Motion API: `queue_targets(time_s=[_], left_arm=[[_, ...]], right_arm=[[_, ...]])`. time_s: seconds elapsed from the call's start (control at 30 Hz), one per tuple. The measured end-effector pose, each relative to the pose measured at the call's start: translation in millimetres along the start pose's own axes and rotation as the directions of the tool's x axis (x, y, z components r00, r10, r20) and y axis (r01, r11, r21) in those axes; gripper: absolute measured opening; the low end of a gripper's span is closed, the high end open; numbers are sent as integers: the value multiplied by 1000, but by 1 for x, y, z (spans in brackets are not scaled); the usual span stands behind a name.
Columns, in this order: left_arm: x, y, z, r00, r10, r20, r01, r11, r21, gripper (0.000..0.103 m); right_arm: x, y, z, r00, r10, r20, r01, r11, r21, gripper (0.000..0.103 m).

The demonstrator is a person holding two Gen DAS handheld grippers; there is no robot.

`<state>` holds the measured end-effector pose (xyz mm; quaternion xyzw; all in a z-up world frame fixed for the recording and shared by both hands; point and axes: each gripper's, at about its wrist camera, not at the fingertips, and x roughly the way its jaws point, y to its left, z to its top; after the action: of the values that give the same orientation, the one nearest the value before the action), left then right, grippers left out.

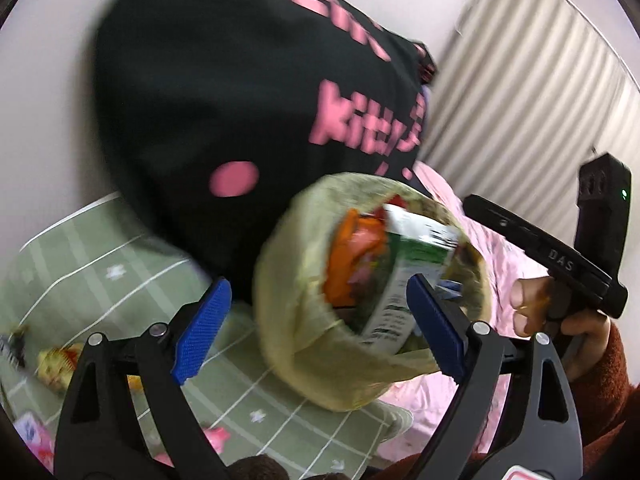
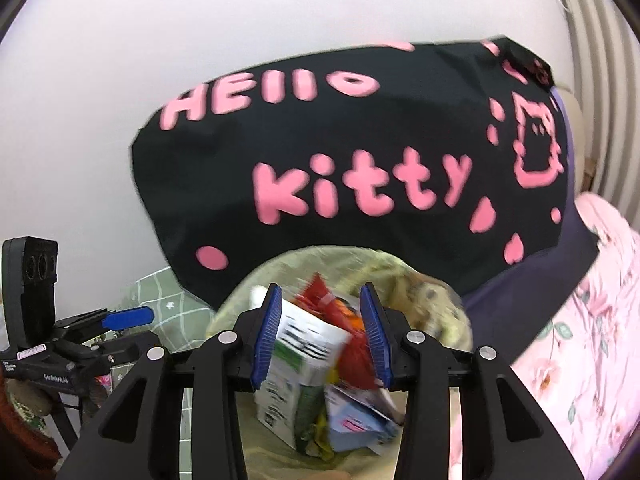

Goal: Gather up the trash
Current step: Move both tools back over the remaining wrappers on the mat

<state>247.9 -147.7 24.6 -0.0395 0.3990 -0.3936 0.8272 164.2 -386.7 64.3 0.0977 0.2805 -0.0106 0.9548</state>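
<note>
Trash (image 2: 320, 364) fills a pale yellow-green bag (image 1: 288, 240) that sits at the lower centre of both views, its mouth turned toward the cameras. Inside lie a white and green carton (image 1: 404, 264), an orange wrapper (image 1: 352, 248), red packets (image 2: 320, 292) and a light blue packet (image 2: 352, 420); the finer detail is blurred. In the left wrist view the bag rests where a green checked sheet (image 1: 100, 256) meets a pink floral cover (image 1: 492, 248).

The right hand-held gripper (image 2: 320, 336) hangs over the bag's mouth with its blue pads apart; the carton's top corner shows between them, but neither pad presses on it, so it is released. The left hand-held gripper (image 1: 316, 332) stands spread to its full width, one pad over the green sheet at lower left, the other in front of the bag's opening, grasping nothing.

Behind the bag leans a black cushion (image 2: 360, 160) with pink "Hello Kitty" lettering, set against a white wall (image 2: 120, 40). A ribbed pale panel (image 1: 520, 80) fills the upper right of the left wrist view. Loose wrappers, one yellow and red (image 1: 56, 364) and one pink (image 1: 216, 438), lie on the green sheet at lower left. A hand (image 1: 532, 312) in a rust sleeve grips the right gripper's handle at the right edge.
</note>
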Motion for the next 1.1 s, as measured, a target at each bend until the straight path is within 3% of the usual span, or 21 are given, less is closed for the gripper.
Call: queue_targets(time_s=[0.13, 0.27, 0.53, 0.57, 0.67, 0.8, 1.0, 1.1], left_arm=[[-31, 35, -15, 995, 91, 37, -88, 993, -77, 85], [-67, 82, -37, 980, 194, 52, -182, 967, -179, 85], [-141, 172, -94, 919, 394, 29, -350, 845, -404, 85], [-147, 178, -99, 912, 409, 24, -362, 832, -420, 85], [-166, 196, -119, 894, 448, 2, -396, 794, -462, 85], [-180, 211, -143, 876, 480, -46, -437, 750, -496, 85], [-194, 218, -162, 861, 507, -34, -450, 729, -515, 85], [-202, 219, -165, 851, 525, -19, -458, 724, -517, 85]], right_arm=[[9, 32, 4, 998, 58, -2, -58, 997, -59, 39], [23, 63, 1, 992, 122, -29, -124, 986, -110, 39], [51, 120, -11, 962, 249, -109, -266, 947, -183, 39], [55, 126, -13, 957, 262, -122, -282, 941, -189, 44], [69, 147, -23, 926, 323, -195, -362, 907, -214, 48], [88, 181, -45, 898, 338, -281, -417, 857, -303, 48], [125, 229, -73, 833, 397, -386, -519, 803, -294, 48], [142, 258, -83, 833, 370, -413, -518, 784, -343, 48]])
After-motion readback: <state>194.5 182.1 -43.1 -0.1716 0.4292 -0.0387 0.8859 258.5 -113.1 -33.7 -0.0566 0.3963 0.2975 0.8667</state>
